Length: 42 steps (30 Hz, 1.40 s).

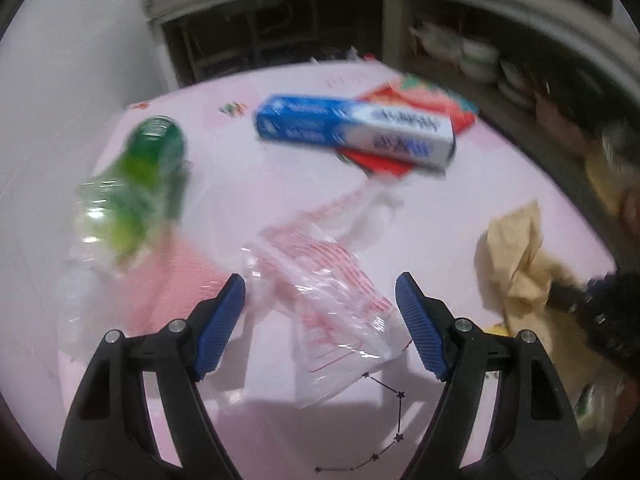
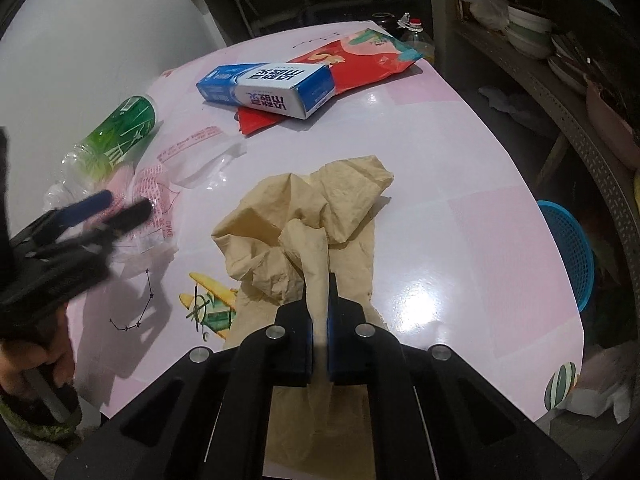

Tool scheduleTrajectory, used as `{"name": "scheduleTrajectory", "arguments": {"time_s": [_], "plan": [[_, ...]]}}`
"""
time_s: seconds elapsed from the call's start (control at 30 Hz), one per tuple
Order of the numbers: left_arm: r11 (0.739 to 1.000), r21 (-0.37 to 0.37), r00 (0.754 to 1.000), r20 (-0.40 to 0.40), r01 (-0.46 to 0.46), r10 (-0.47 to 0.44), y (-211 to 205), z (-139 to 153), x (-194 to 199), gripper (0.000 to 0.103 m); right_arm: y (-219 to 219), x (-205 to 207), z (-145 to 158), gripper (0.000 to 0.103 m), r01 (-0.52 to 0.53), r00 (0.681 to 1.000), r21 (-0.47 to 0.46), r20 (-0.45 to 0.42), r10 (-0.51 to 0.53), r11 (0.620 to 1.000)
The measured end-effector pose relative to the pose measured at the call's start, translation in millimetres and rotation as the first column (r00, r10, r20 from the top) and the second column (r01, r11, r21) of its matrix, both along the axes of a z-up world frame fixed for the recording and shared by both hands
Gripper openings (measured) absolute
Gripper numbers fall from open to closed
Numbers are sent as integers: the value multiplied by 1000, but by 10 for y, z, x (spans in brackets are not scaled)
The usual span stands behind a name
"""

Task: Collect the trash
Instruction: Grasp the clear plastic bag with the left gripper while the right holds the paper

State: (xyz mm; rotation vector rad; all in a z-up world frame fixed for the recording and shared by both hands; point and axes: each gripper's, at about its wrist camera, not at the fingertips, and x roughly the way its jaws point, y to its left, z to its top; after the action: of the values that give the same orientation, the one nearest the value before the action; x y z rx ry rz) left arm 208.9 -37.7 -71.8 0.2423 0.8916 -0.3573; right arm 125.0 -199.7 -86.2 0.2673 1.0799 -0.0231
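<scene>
Your right gripper [image 2: 319, 300] was clamped nearly flat on a twisted fold of the crumpled tan paper [image 2: 320, 204], the blue pads pinching it at the lower middle of the right wrist view while the rest of the sheet lay spread on the pink table [image 2: 460, 184]. Your left gripper [image 1: 320, 300] stood wide apart with nothing between its pads; the clear plastic bag with red print [image 1: 320, 280] lay flat just beyond the fingertips, at the centre of the left wrist view.

Farther out, the green plastic bottle [image 1: 136, 176] lay on its side at the left of that view. The blue toothpaste box [image 1: 356, 132] rested on the red snack packet [image 1: 424, 108] in the upper middle. A blue basket [image 2: 568, 248] sat off the table edge at the right of the right wrist view.

The likely trouble was the thin pinch: you held only a narrow twist, so a quick lift could tear it or let it slip, leaving most of the paper behind. The bag looked slick and flat, so your pads could slide over it rather than gather it. The left view was blurred, and closing while sweeping risked missing the film or nudging the bottle into a roll.
</scene>
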Motion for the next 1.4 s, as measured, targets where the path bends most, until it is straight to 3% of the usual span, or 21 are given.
{"name": "scheduleTrajectory", "arguments": {"time_s": [0.2,0.33,0.47,0.63,0.83,1.0,1.1,1.17,1.27,1.4], "plan": [[997,17,996,-31,79,-79,-90,-174,-117,50,4,-9,2,5,-9,1000,-10,6,9,1000],[993,15,992,-34,119,-118,-53,-171,-198,42,-7,-19,5,5,-11,1000,-7,9,11,1000],[977,17,976,-46,214,-213,-2,-141,-381,40,-25,-39,9,5,-6,1000,3,11,6,1000],[958,-9,954,-89,288,-287,154,-88,-596,48,-61,-56,15,5,6,1000,10,4,-6,1000],[967,-46,964,-77,250,-253,288,37,-680,72,-147,-117,31,5,42,999,8,-6,-42,999],[976,-84,973,-99,200,-208,256,67,-619,74,-246,-142,27,7,69,998,72,-12,-68,995],[983,-75,978,-120,165,-173,246,22,-559,74,-264,-160,70,20,66,998,102,1,-67,993],[987,-66,979,-134,148,-155,235,-21,-510,74,-247,-180,120,46,47,999,97,17,-49,994],[990,-58,978,-159,131,-139,237,-90,-477,67,-174,-218,180,64,-7,999,70,36,4,998],[992,-47,978,-172,116,-122,251,-167,-475,58,-18,-252,143,70,-81,997,17,14,81,997]]}}
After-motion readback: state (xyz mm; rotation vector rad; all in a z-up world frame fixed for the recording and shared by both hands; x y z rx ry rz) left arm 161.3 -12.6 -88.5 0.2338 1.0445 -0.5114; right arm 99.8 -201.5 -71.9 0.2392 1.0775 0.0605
